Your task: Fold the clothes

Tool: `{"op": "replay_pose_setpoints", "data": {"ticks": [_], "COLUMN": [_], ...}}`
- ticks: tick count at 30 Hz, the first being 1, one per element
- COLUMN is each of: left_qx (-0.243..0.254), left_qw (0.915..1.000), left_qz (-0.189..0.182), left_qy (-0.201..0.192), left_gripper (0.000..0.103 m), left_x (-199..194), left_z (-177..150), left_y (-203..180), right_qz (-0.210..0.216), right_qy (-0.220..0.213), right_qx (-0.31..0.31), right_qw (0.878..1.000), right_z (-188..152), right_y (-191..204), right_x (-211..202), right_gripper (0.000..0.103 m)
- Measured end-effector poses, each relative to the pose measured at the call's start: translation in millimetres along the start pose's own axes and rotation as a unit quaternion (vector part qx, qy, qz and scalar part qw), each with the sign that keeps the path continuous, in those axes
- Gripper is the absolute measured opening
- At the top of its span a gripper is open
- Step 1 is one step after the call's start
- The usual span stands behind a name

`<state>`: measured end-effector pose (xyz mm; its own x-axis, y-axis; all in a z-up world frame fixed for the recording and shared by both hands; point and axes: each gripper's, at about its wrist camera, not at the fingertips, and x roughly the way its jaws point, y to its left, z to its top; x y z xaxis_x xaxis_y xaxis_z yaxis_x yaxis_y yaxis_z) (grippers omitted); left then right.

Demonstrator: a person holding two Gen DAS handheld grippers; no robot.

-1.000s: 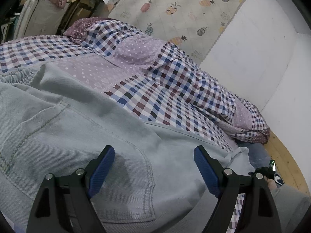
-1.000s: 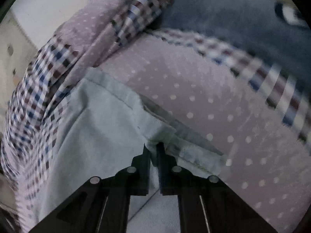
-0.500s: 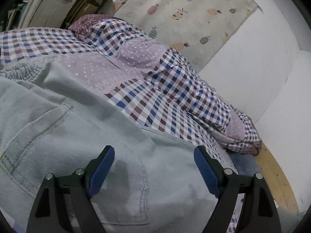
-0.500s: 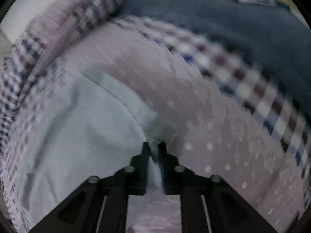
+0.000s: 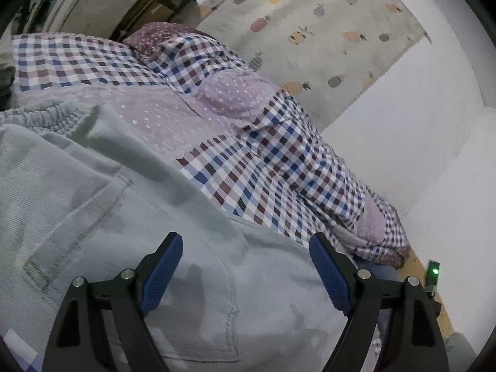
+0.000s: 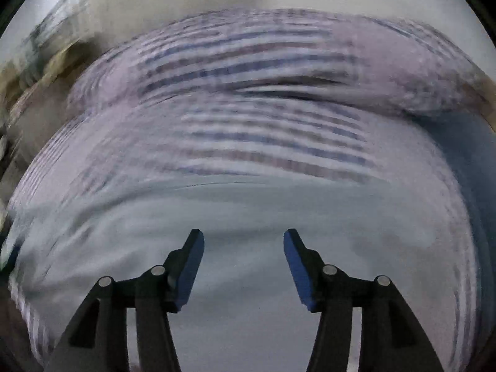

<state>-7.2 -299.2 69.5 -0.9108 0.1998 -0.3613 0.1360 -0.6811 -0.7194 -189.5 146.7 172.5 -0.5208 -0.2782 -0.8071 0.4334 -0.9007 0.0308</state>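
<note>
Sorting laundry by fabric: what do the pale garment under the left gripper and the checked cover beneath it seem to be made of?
The pale garment looks like light-washed denim: matte, fine diagonal ribbing, stitched patch pocket, gathered waistband. The checked cover looks like thin woven cotton, matte, with dotted mauve patches; its fibre cannot be told for sure.

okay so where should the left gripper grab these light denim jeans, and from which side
Probably the elastic waistband, the gathered edge at upper left of the jeans. It is a free, thick rim lying on the checked bedspread. Bring the open left gripper in from the bedspread side; the flat pocket panel beneath it offers nothing to pinch.
</note>
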Motion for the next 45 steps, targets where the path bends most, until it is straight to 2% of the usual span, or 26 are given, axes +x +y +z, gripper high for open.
{"op": "replay_pose_setpoints", "data": {"ticks": [2, 4, 6, 8, 10, 13, 15, 17, 18, 19, 20, 25, 27, 31, 36, 41, 43, 44, 45], "left_qx": [-0.014, -0.026, -0.035, -0.045, -0.055, -0.066, -0.073, -0.080, -0.084, -0.087, -0.089, -0.099, -0.103, -0.108, -0.111, -0.114, -0.115, -0.115, -0.115], "left_qw": [0.9999, 0.9997, 0.9994, 0.9990, 0.9985, 0.9978, 0.9973, 0.9967, 0.9963, 0.9961, 0.9959, 0.9949, 0.9945, 0.9939, 0.9937, 0.9934, 0.9932, 0.9932, 0.9932], "left_qz": [0.001, 0.004, 0.004, 0.002, -0.001, -0.005, -0.008, -0.012, -0.013, -0.015, -0.016, -0.019, -0.021, -0.019, -0.015, -0.011, -0.010, -0.009, -0.009], "left_qy": [-0.004, -0.005, -0.005, -0.004, -0.002, 0.002, 0.005, 0.007, 0.009, 0.009, 0.008, 0.004, 0.002, -0.003, -0.007, -0.011, -0.013, -0.013, -0.013], "left_gripper": [0.087, 0.087, 0.087, 0.087, 0.087, 0.087, 0.087, 0.087, 0.087, 0.087, 0.087, 0.087, 0.087, 0.087, 0.087, 0.087, 0.087, 0.087, 0.087], "left_x": [-2, -3, -4, -6, -6, -5, -5, -5, -5, -6, -7, -13, -15, -19, -21, -24, -25, -25, -25], "left_z": [4, 8, 11, 13, 15, 18, 18, 19, 19, 20, 20, 23, 25, 28, 32, 36, 37, 37, 38], "left_y": [6, 12, 17, 22, 26, 31, 35, 38, 39, 40, 41, 45, 46, 50, 55, 59, 61, 61, 61], "right_qz": [0.050, 0.057, 0.060, 0.044, 0.024, 0.014, 0.018, 0.025, 0.023, 0.013, 0.003, -0.076, -0.099, -0.124, -0.069, -0.012, 0.010, 0.022, 0.033], "right_qy": [0.031, 0.068, 0.102, 0.128, 0.154, 0.191, 0.206, 0.218, 0.219, 0.214, 0.209, 0.158, 0.124, 0.083, 0.102, 0.119, 0.126, 0.129, 0.133], "right_qx": [-0.086, -0.152, -0.216, -0.272, -0.318, -0.352, -0.359, -0.353, -0.353, -0.362, -0.371, -0.447, -0.452, -0.428, -0.363, -0.294, -0.266, -0.252, -0.238], "right_qw": [0.995, 0.984, 0.969, 0.953, 0.935, 0.916, 0.910, 0.909, 0.909, 0.907, 0.905, 0.877, 0.878, 0.891, 0.924, 0.948, 0.956, 0.959, 0.962], "right_z": [16, 21, 26, 24, 20, 16, 16, 15, 14, 10, 7, -11, -1, 48, 68, 88, 97, 101, 105], "right_y": [56, 99, 138, 163, 178, 184, 184, 180, 180, 182, 184, 203, 207, 224, 212, 200, 195, 193, 190], "right_x": [29, 60, 90, 114, 134, 156, 163, 166, 166, 162, 159, 128, 110, 98, 113, 129, 135, 138, 141], "right_gripper": [0.059, 0.060, 0.060, 0.060, 0.060, 0.060, 0.059, 0.058, 0.052, 0.040, 0.002, 0.000, 0.000, 0.000, 0.000, 0.002, 0.016, 0.034, 0.047]}}
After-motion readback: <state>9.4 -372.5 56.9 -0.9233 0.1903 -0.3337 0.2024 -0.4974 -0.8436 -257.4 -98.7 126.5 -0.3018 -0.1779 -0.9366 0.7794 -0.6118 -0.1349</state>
